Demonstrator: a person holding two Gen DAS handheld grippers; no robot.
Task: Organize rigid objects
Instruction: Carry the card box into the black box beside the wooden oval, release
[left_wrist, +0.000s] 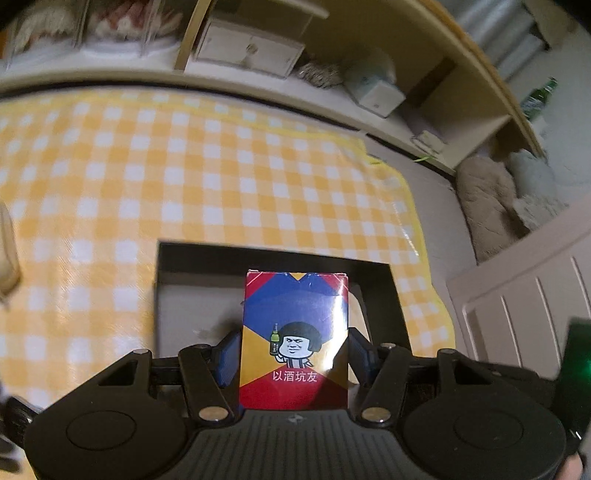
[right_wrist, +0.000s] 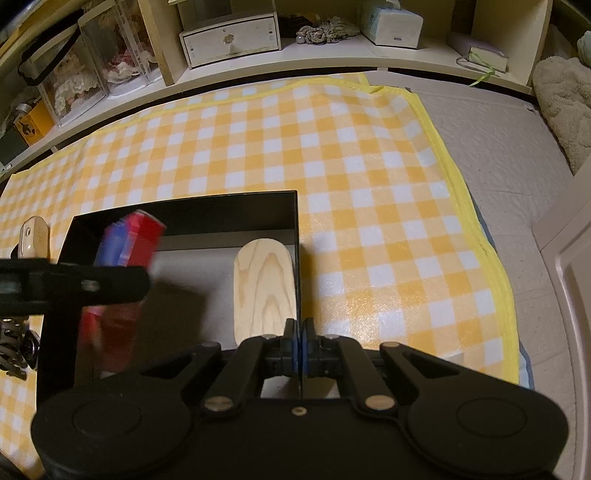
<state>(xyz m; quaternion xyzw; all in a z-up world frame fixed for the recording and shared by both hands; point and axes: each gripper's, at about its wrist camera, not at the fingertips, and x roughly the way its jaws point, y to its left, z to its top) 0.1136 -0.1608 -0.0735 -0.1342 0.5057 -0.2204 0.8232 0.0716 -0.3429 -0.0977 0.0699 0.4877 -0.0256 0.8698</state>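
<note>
My left gripper (left_wrist: 294, 354) is shut on a red, blue and yellow card box (left_wrist: 294, 338) with a cartoon face, held above a black open box (left_wrist: 273, 254) on the yellow checked cloth. In the right wrist view the card box (right_wrist: 125, 251) hangs blurred over the black box (right_wrist: 184, 206), with the left gripper's arm across it. A rounded wooden block (right_wrist: 265, 288) lies inside the black box by its right wall. My right gripper (right_wrist: 298, 341) is shut on that right wall's top edge.
A beige clip-like object (right_wrist: 34, 236) and a dark metal item (right_wrist: 14, 350) lie left of the box on the cloth (right_wrist: 369, 177). Low shelves (right_wrist: 332, 55) with a white drawer unit, tissue box and clear cases run along the back. A white cabinet (left_wrist: 524, 306) stands right.
</note>
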